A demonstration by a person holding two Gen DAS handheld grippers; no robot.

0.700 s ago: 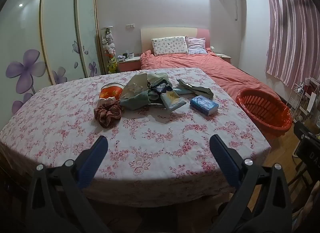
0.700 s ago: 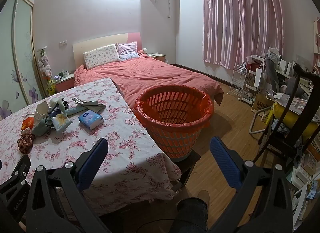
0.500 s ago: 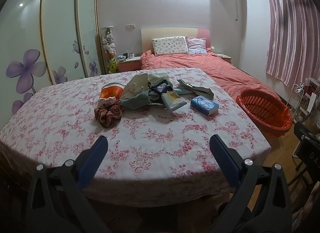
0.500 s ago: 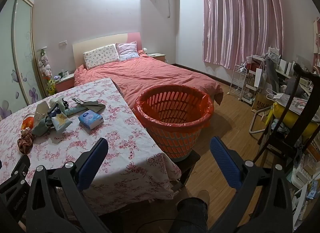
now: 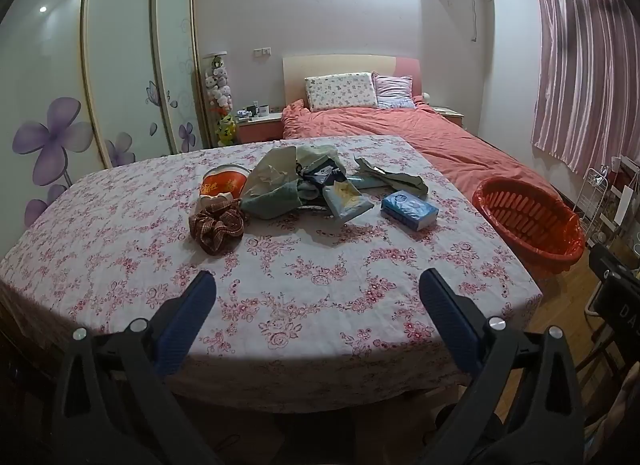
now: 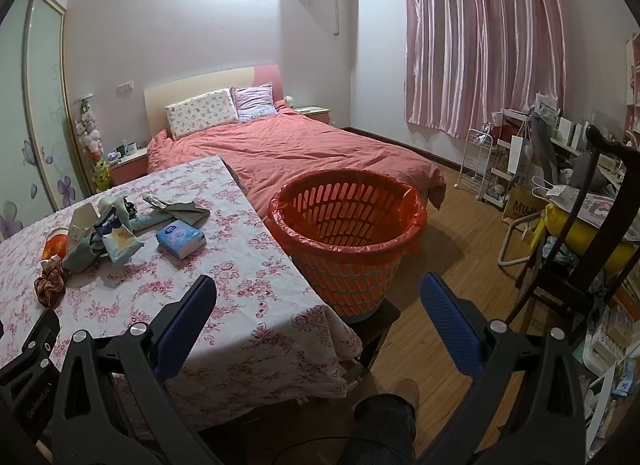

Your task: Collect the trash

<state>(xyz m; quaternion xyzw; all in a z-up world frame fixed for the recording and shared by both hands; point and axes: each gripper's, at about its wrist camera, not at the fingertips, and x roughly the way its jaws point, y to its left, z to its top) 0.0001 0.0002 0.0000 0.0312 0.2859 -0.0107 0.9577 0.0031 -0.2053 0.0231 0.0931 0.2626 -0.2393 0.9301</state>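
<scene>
We see the worktop [image 5: 304, 289] in front of us, with the bed [image 5: 400, 133] behind it. A pile of trash [image 5: 296, 185] sits in the middle of the worktop. Left of the pile is a bowl [image 5: 220, 185], and a scrunchie [image 5: 216, 225] lies just in front of the bowl. Right of the pile lies a tissue pack [image 5: 408, 209]. The basket [image 6: 348, 241] stands on a stool, just beside the right edge of the worktop, before the bed
</scene>
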